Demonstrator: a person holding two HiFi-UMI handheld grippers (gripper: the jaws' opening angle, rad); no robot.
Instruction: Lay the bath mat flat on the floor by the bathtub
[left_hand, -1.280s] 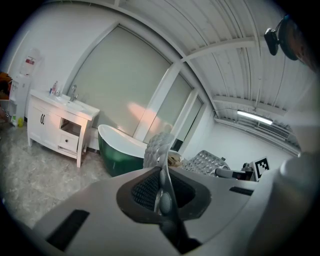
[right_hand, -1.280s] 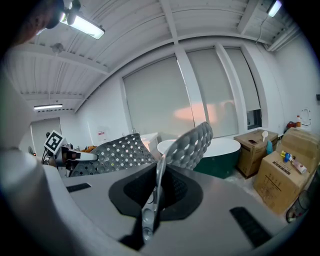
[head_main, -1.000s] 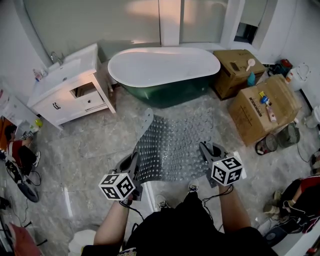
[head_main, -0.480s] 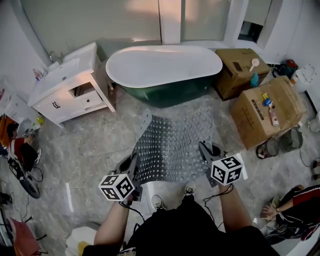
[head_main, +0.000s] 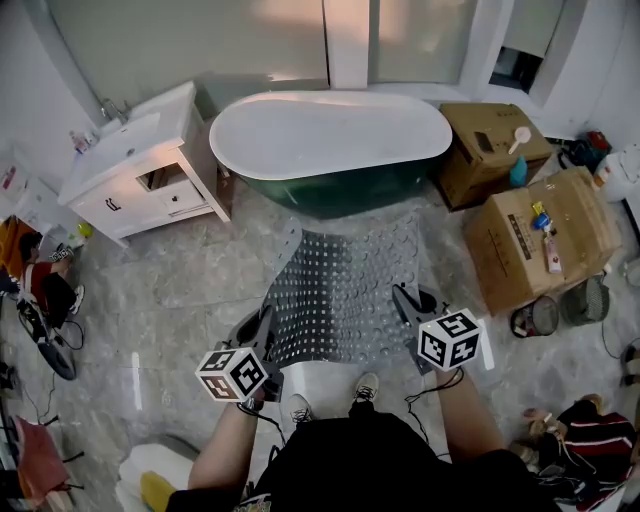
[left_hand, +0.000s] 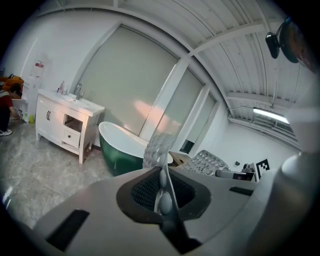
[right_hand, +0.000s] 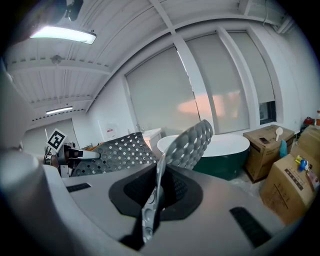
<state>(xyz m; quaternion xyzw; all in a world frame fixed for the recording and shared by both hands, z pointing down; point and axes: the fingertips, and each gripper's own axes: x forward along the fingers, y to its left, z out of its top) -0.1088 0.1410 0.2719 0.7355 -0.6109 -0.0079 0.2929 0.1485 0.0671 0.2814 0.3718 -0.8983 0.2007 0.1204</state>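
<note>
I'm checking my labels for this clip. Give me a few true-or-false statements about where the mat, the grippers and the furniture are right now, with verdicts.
1. The left gripper and right gripper are each shut on the mat. True.
2. The mat lies inside the tub. False: it is held out over the floor in front of the tub.
3. In the head view, the boxes stand right of the tub. True.
4. The vanity stands right of the tub. False: it stands at its left.

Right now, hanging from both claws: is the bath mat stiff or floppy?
Likely floppy: the bath mat bows between the left claw and right claw, a far corner curled up. Probably light: thin edge pinches hold it. The glossy floor may let it slide.
</note>
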